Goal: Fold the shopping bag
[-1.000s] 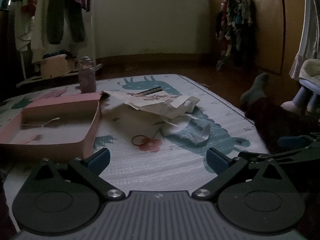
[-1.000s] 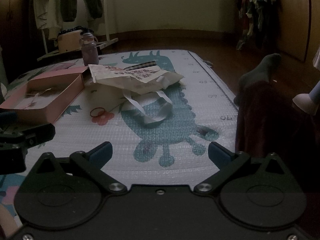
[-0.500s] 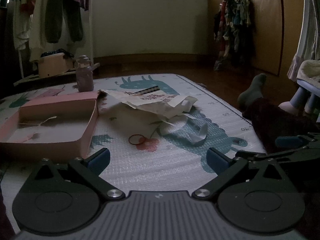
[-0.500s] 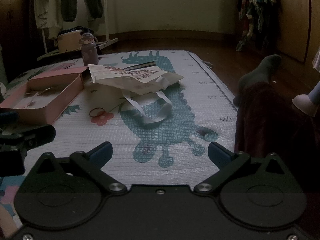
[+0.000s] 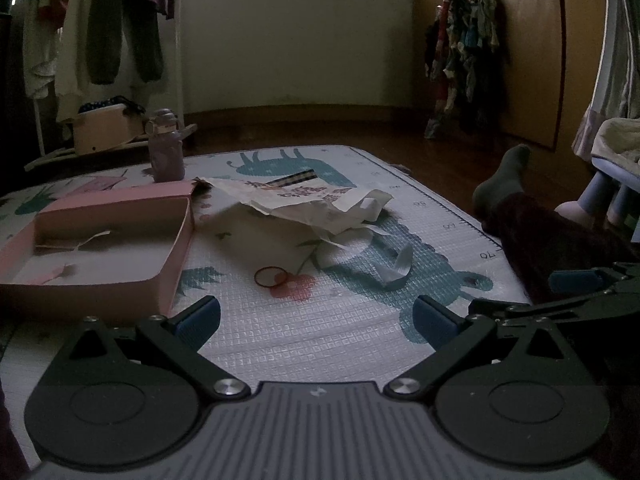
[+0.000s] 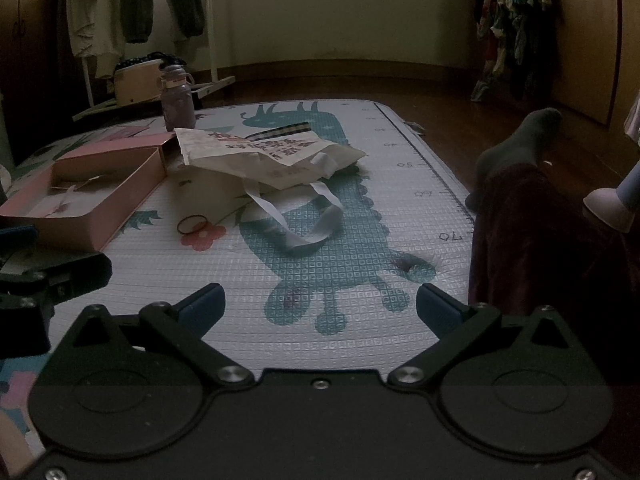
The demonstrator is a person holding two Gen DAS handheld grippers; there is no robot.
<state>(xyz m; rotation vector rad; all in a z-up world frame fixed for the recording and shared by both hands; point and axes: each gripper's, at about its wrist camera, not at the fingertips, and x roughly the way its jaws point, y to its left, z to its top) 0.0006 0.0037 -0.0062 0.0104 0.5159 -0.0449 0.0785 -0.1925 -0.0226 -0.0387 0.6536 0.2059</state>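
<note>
In the left wrist view, the left gripper [image 5: 316, 320] gapes empty at lower centre, aimed at the crumpled cream printed cloth shopping bag [image 5: 304, 204] mid-frame; in the right wrist view, the right gripper [image 6: 320, 308] likewise spreads empty below the bag [image 6: 264, 156], whose loose white straps [image 6: 296, 216] trail toward it, handy to catch

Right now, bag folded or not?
Not folded. The shopping bag lies crumpled on the mat, handles sprawled loose.

Cream shopping bag [image 6: 272, 156] with red print; pink box [image 6: 92, 188]; white play mat [image 6: 360, 292] with teal animals; purple bottle [image 6: 178, 98].
</note>
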